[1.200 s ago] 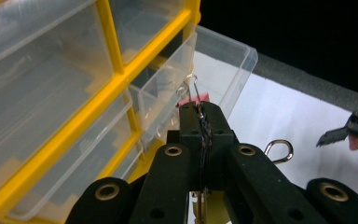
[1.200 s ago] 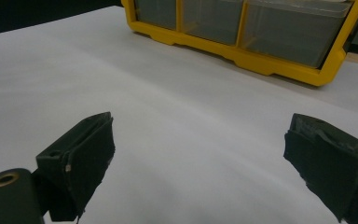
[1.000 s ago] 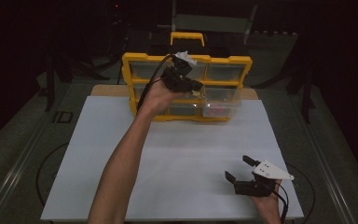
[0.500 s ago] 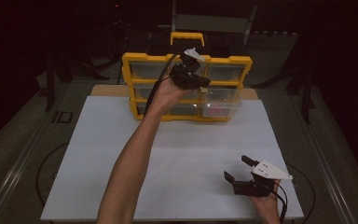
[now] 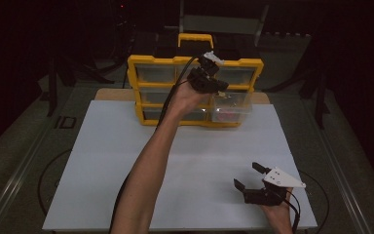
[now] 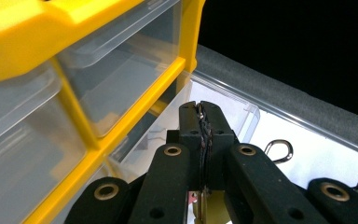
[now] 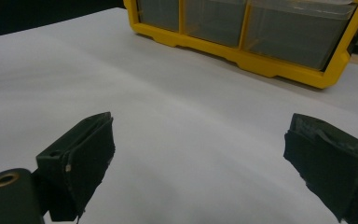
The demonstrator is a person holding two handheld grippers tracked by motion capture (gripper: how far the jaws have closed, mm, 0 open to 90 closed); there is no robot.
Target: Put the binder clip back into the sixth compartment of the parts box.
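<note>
The left hand-held gripper (image 5: 209, 78), jaws clenched and empty, hovers over a pulled-out clear drawer (image 5: 230, 108) on the right of the yellow organizer (image 5: 141, 90); shutting it seems left to do. The right hand-held gripper (image 5: 249, 176) rests released on the surface (image 5: 102, 161).

Left gripper (image 5: 213, 82) has shifted right along the front of the yellow-framed organiser with clear plastic drawers (image 5: 151, 73), from left of centre to about the middle, beside the top-right drawer. Its forearm swung right with it. Its fingers (image 6: 200, 122) are pressed together with nothing between them.
</note>
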